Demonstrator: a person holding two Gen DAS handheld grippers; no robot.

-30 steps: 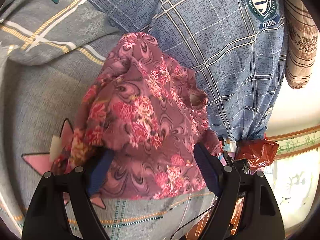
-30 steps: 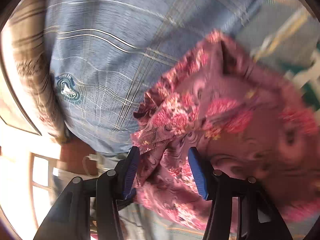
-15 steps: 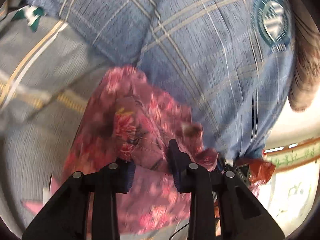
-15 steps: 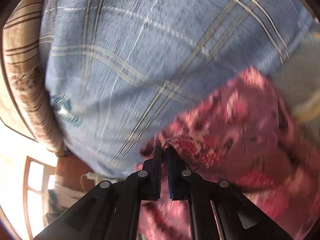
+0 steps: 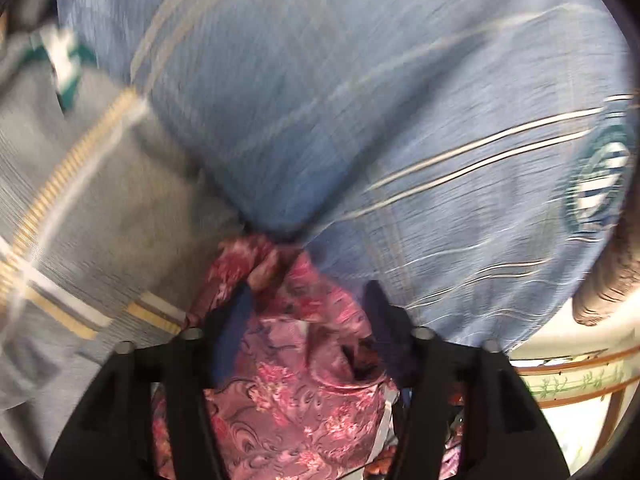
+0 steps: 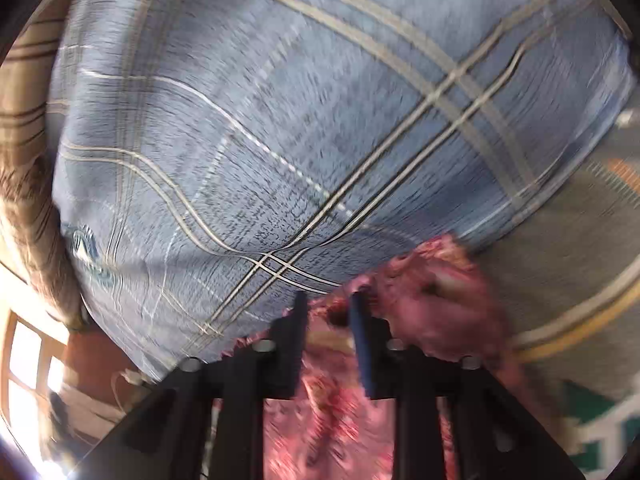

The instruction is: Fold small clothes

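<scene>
You can read no text in either view. The round teal-and-white badge [image 5: 596, 184] on the blue plaid shirt [image 5: 360, 120] is smeared by motion, its lettering illegible; from the right wrist the same badge [image 6: 86, 250] shows only as a blurred fragment on that shirt [image 6: 280, 140].

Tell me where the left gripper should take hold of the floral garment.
Grip the floral garment at the bunched top fold nearest the blue plaid pillow, coming straight forward. The left gripper already straddles that ridge, and the cloth below lies flatter, offering less to pinch.
</scene>
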